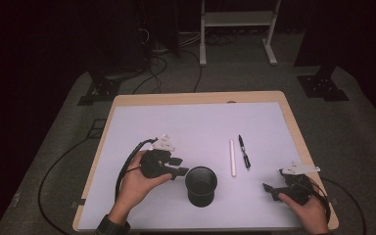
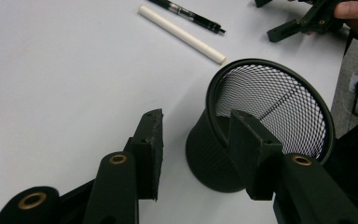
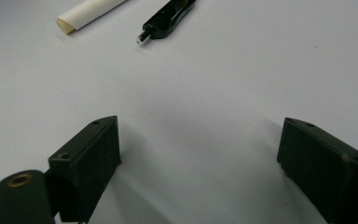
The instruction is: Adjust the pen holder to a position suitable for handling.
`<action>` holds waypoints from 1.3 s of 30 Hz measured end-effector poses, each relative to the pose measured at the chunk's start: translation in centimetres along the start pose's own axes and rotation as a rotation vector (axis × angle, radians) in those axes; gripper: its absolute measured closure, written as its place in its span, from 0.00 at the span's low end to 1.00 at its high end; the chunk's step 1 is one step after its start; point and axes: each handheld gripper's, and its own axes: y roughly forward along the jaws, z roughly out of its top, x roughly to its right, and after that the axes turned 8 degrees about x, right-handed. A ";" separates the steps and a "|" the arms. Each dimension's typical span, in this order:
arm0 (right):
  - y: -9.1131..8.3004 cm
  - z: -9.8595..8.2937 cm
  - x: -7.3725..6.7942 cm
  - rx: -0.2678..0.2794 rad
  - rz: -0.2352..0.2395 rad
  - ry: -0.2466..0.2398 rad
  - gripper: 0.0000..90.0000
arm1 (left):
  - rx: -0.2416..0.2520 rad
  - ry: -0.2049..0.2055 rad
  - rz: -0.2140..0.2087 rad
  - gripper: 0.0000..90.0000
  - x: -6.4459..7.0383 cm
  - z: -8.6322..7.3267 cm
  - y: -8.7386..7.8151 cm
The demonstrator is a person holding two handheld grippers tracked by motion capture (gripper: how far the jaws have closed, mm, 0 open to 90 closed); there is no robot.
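Reaching in from the lower left of the high view, the left gripper stands with its jaws apart just beside the rim of the black mesh cup, which sits upright on the white table a little below the frame's centre; in the left gripper view one jaw lies in front of the cup's near rim while the other hangs over bare table to its left, and whether jaw and rim touch I cannot tell. The step in hand looks like steadying or taking hold of the cup so that things can be dropped into it — nothing is clamped yet. To the right of the cup, near but apart from it, lie a white stick and a black pen, side by side and roughly parallel. The right gripper, at the lower right of the high view, rests low over the table with its jaws wide apart and empty; in the right gripper view the stick's end and the pen's tip sit at the top of the frame, well ahead of the jaws. The next move, as I judge it, calls for the right gripper to go forward to one of the two and close across its thin shaft — a low, level approach
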 end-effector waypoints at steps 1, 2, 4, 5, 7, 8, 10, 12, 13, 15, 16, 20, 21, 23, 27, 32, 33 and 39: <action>0.0 0.0 0.0 0.000 0.000 0.000 0.13 | 0.002 -0.003 0.004 0.62 -0.1 -0.1 -0.2; 0.0 0.0 0.0 0.000 0.000 0.000 0.13 | 0.006 -0.008 0.009 0.62 -0.1 -0.3 -0.3; 0.0 0.0 0.0 0.000 0.000 0.000 0.13 | 0.003 -0.004 0.020 0.62 -0.3 -0.5 -0.7; 0.0 0.0 0.0 0.000 0.000 0.000 0.13 | 0.004 -0.001 0.027 0.61 -0.4 -0.7 -0.9; 0.0 0.0 0.0 0.000 0.000 0.000 0.13 | 0.000 -0.006 0.038 0.61 -0.7 -1.0 -1.2; 0.0 0.0 0.0 0.000 0.000 0.000 0.13 | 0.000 -0.009 0.047 0.61 -0.8 -1.3 -1.4; 0.0 0.0 0.0 0.000 0.000 0.000 0.13 | 0.001 -0.013 0.058 0.60 -1.0 -1.7 -1.7; 0.0 0.0 0.0 0.000 0.000 0.000 0.13 | -0.002 -0.003 0.070 0.60 -1.2 -2.1 -2.0; 0.0 0.0 0.0 0.000 0.000 0.000 0.13 | -0.001 -0.003 0.079 0.60 -1.2 -2.3 -2.1; 0.0 0.0 0.0 0.000 0.000 -0.001 0.13 | -0.002 0.001 0.093 0.59 -1.4 -2.7 -2.3; 0.0 0.0 0.0 0.000 0.000 0.000 0.13 | -0.003 -0.002 0.096 0.59 -1.5 -2.8 -2.4; 0.0 0.0 0.0 0.000 0.000 -0.001 0.13 | -0.002 -0.003 0.117 0.56 -1.9 -3.7 -2.6; 0.0 0.0 0.0 0.000 0.000 -0.001 0.13 | -0.005 0.002 0.120 0.55 -2.0 -3.8 -2.6; 0.0 0.0 0.0 0.000 0.000 -0.001 0.13 | -0.006 0.010 0.128 0.53 -2.1 -4.2 -2.6; 0.0 0.0 0.0 0.000 0.000 -0.001 0.13 | -0.007 0.015 0.141 0.49 -2.3 -5.0 -2.5; 0.0 0.0 0.0 0.001 0.000 -0.001 0.13 | -0.022 0.012 0.161 0.42 -3.0 -6.2 -2.3; 0.0 0.0 0.0 0.001 0.000 -0.001 0.13 | -0.024 0.011 0.170 0.40 -3.1 -6.5 -2.3; 0.0 0.0 0.0 0.001 0.000 0.001 0.13 | -0.028 -0.010 0.208 0.32 -4.1 -8.0 -2.6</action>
